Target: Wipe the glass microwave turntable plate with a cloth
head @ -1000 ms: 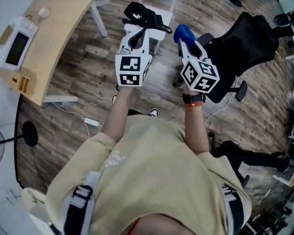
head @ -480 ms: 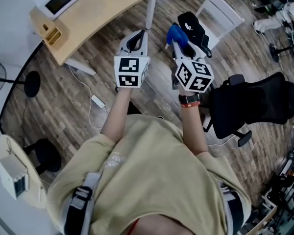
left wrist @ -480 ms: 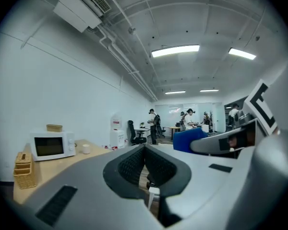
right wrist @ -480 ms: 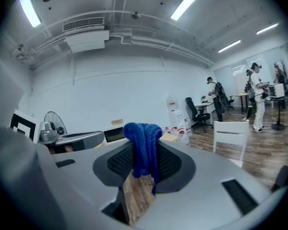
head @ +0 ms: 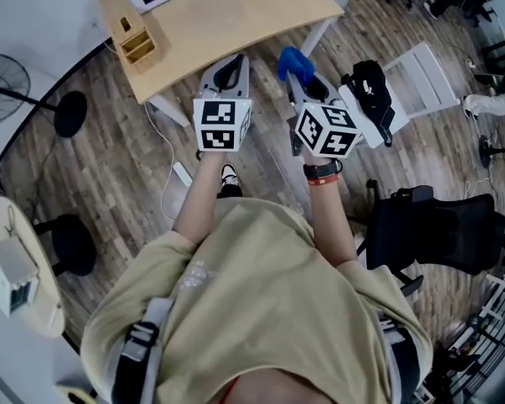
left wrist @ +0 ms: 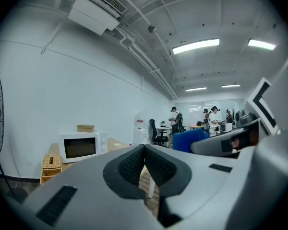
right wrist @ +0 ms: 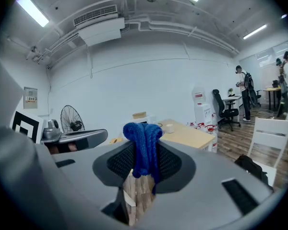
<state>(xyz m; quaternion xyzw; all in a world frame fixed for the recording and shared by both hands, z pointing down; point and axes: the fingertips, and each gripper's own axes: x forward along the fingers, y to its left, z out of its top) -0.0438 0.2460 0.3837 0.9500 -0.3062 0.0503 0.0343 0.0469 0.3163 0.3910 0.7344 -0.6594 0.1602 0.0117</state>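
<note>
your left gripper (left wrist: 145, 151) had jaws together on nothing, right gripper (right wrist: 143, 166) clamped the blue cloth (right wrist: 144, 143), you held both near the table (head: 236, 15) edge, microwave (left wrist: 79, 146) on that table

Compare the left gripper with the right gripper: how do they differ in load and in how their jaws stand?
The left gripper is empty, while the right gripper grips a blue cloth. The left gripper's jaws meet pad to pad; the right gripper's jaws press on the blue cloth, which bunches above them. Both are shut and side by side.
</note>
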